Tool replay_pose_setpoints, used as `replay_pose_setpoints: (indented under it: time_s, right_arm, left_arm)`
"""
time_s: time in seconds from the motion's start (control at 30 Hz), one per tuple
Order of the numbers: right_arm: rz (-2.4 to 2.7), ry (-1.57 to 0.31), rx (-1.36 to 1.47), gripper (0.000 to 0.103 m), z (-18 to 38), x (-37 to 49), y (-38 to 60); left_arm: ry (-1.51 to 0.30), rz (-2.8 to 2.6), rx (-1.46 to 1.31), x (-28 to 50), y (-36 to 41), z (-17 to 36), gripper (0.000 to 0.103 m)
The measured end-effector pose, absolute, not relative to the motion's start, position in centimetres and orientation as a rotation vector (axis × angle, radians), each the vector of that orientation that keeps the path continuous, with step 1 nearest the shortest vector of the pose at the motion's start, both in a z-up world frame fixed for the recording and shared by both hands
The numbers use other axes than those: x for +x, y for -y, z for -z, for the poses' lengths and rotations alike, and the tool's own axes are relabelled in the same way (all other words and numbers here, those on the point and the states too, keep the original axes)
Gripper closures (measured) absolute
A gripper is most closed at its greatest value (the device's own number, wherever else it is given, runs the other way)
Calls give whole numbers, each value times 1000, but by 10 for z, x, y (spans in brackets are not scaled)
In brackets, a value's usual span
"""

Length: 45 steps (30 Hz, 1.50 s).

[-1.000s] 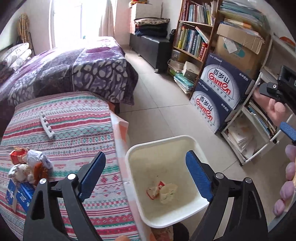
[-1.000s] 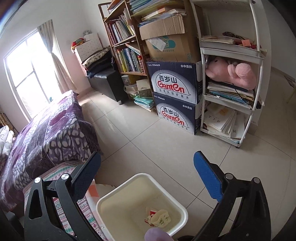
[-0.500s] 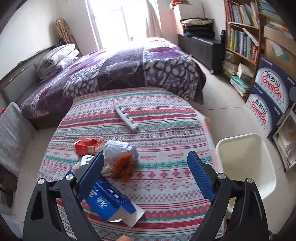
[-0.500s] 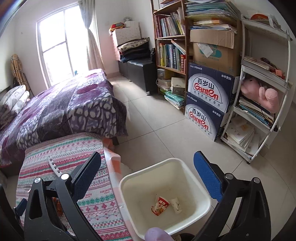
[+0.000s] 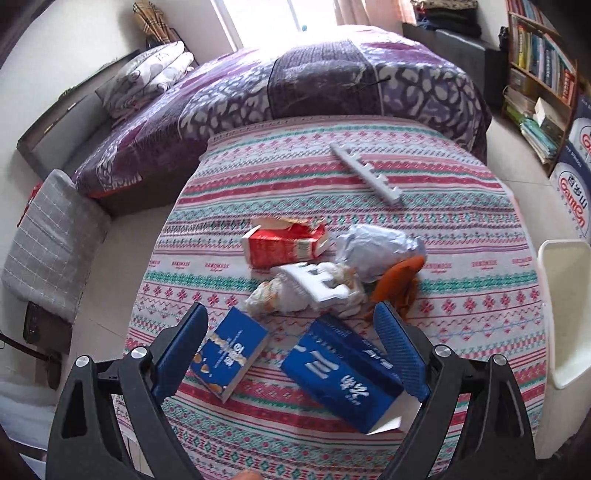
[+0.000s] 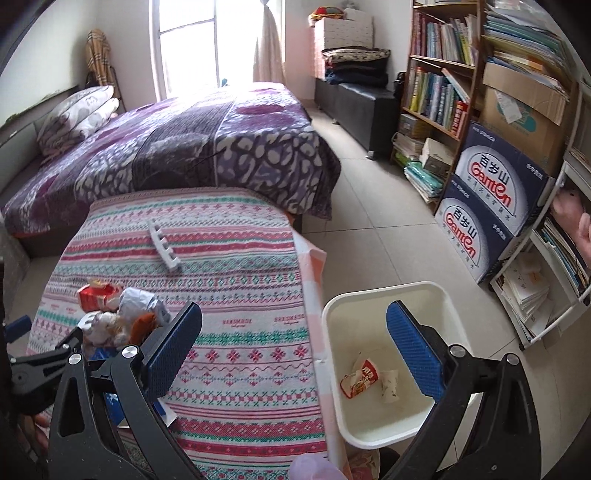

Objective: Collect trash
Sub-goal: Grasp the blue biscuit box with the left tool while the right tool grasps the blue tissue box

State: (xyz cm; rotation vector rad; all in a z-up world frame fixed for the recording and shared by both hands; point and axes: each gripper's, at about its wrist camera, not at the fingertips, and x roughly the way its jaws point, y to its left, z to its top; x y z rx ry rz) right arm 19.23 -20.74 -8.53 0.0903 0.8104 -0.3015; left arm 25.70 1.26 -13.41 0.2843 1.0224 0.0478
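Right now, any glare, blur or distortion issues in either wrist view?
Left wrist view: window blown out white, strong fisheye bending of the striped tablecloth, mild softness on the trash pile. Right wrist view: window overexposed, washing out the bed top; bin and wrappers inside sharp; bookshelf bowed at the edge.

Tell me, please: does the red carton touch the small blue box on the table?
Apart. In the left wrist view, striped tablecloth shows plainly between the red carton and the small blue box.

Patterned tablecloth (image 5: 461, 258), boxes (image 5: 343, 373), wrappers (image 5: 380, 247), comb-like strip (image 5: 365, 173)
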Motion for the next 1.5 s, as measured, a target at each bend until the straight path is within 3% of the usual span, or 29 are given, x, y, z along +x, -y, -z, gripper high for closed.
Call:
replay_pose_setpoints:
  time_s: [0.5,0.73,1.03,1.1,1.13,1.17,1.5]
  right_arm:
    - [-241,-1059,-349,7,166,209,50]
    - [-339,-1129,-311,7,181,219,31]
    - [-398,-1175,-283,7,206,241,12]
    - [-403,-1182,-277,16,212,244,10]
    - [-403,-1196,-276,37,215,245,9]
    - [-392,-1219,-275,42,219,246,8]
    - [-413,-1154,-224,49,192,234,15]
  left_arm:
    - [-1392,49,356,272,-110,200,14]
    - [-1443,85,417,284,-113,237,14]
    - [-1474,122,273,294,-131,249,15]
    - [-1476,145,247,293,-132,248,26]
    - [-1478,162,228,292,-132,247,31]
    - [-1479,172,214,291,-131,245,38]
    - [-1389,62,154,296,-140,208,39]
